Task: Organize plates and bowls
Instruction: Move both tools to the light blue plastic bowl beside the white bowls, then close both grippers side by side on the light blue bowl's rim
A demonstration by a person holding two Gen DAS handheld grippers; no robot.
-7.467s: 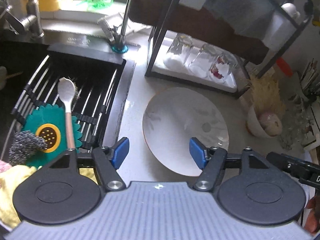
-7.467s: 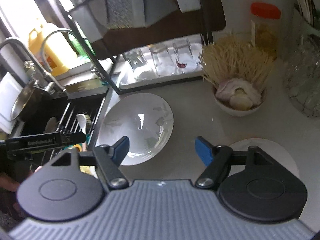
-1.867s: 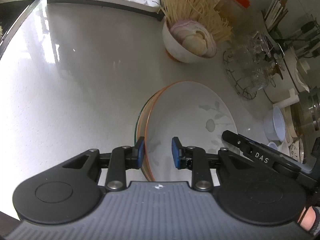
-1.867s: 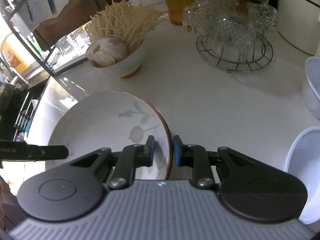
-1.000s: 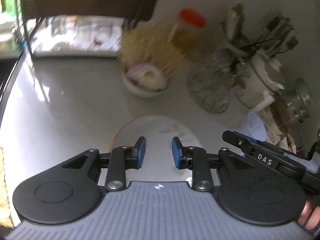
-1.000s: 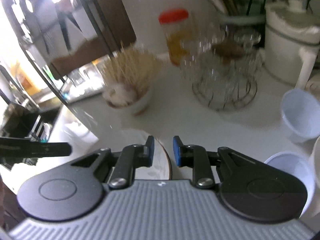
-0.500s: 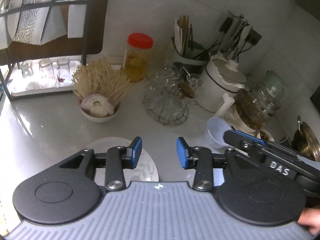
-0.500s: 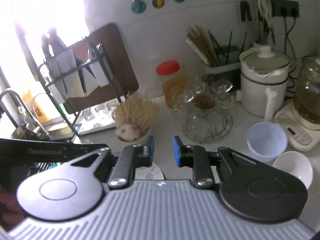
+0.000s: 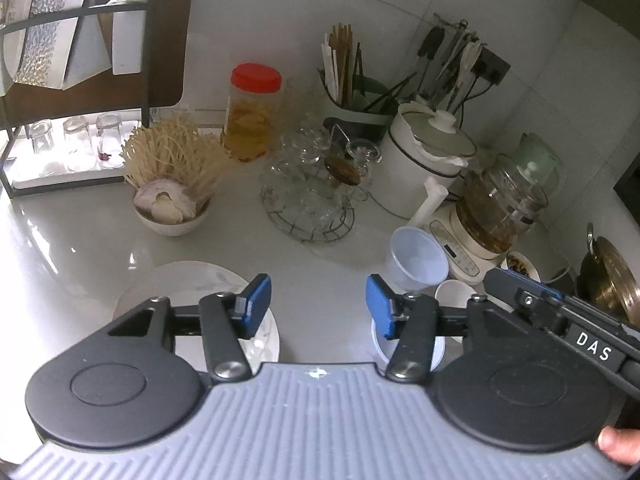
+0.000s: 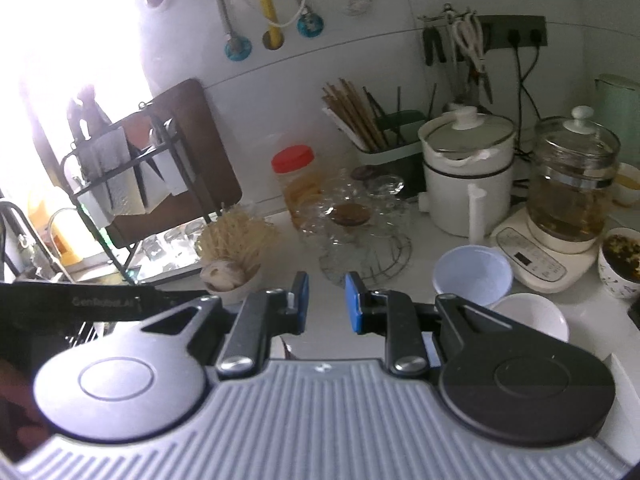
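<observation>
Your left gripper tilts steeply down over the counter, its blue-padded jaws opening with nothing between them. Your right gripper points less steeply down, its blue pads a narrow gap apart, parallel, and pressing on nothing that shows. In the left wrist view the right gripper's black body reaches in from the right edge, with a fingertip of your right hand at the bottom corner. In the right wrist view the left gripper's dark body crosses the left edge; the hand behind it is too dim to make out.
</observation>
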